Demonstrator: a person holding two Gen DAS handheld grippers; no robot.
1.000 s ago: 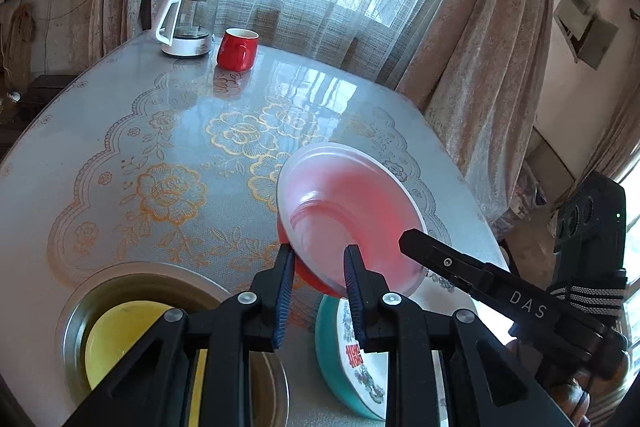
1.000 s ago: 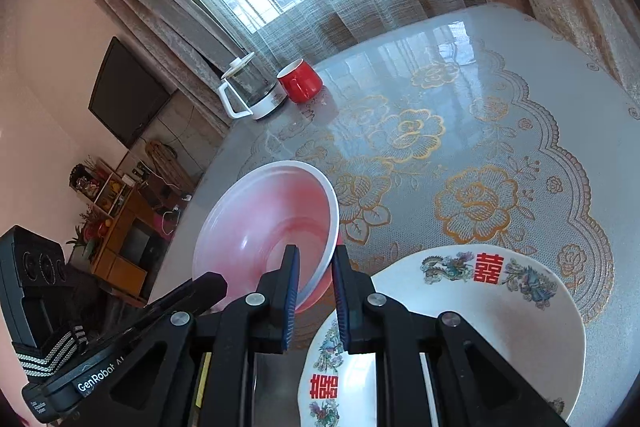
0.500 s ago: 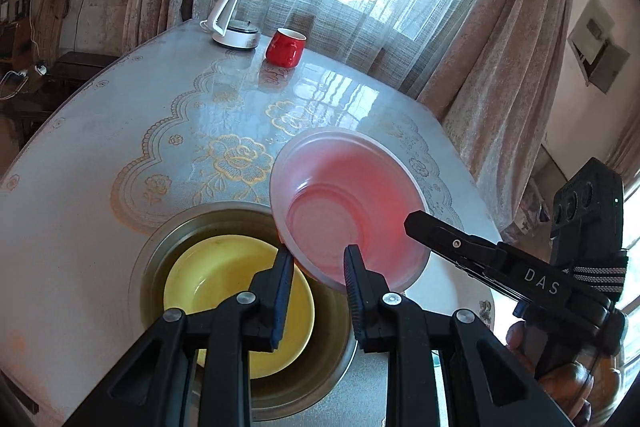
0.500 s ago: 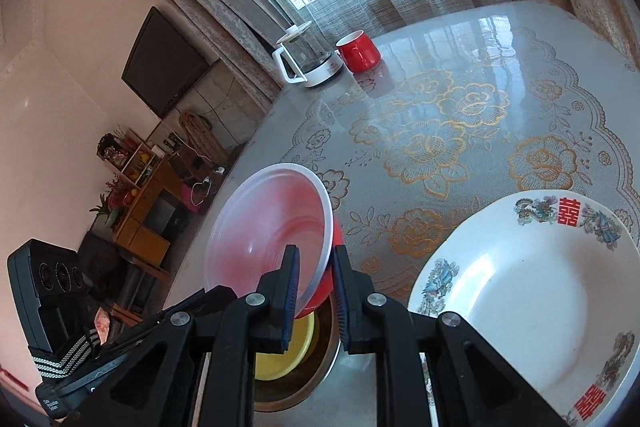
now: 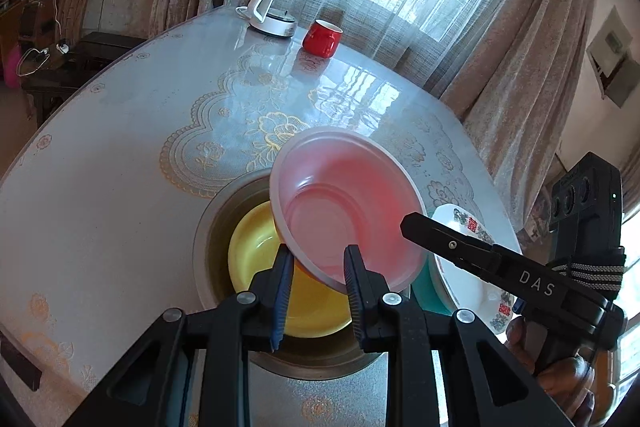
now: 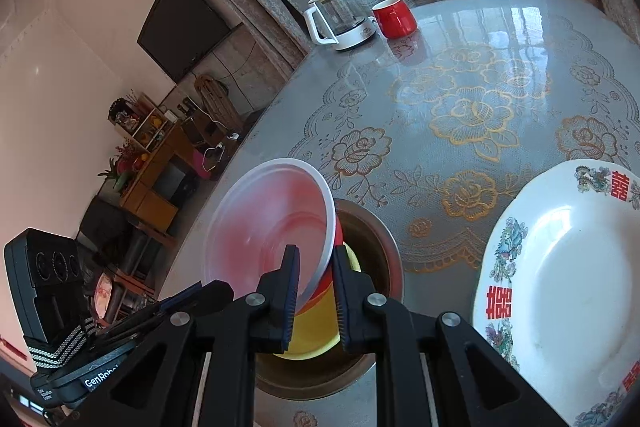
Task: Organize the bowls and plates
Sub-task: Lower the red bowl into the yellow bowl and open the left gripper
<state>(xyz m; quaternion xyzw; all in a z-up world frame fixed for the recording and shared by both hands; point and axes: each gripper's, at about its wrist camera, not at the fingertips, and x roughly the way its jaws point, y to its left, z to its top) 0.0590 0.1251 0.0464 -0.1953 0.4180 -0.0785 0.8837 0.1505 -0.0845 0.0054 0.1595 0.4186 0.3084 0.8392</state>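
Note:
Both grippers hold one pink bowl (image 5: 348, 211) by its rim, tilted, above a yellow bowl (image 5: 260, 247) that sits inside a metal basin (image 5: 212, 211). My left gripper (image 5: 318, 267) is shut on the bowl's near rim. My right gripper (image 6: 316, 267) is shut on the opposite rim of the pink bowl (image 6: 272, 223); its finger also shows in the left wrist view (image 5: 448, 239). The yellow bowl (image 6: 316, 339) and basin (image 6: 380, 247) lie under it. A white patterned plate (image 6: 560, 275) rests on the table to the right.
A white kettle (image 5: 276, 7) and a red cup (image 5: 322, 37) stand at the far table edge by the curtained window. The patterned plate (image 5: 472, 275) sits on a teal dish (image 5: 424, 283) near the right edge. Shelves and a TV (image 6: 180, 27) are left of the table.
Both grippers have carried the pink bowl further left, from beside the patterned plate to over the metal basin and yellow bowl, and a little lower.

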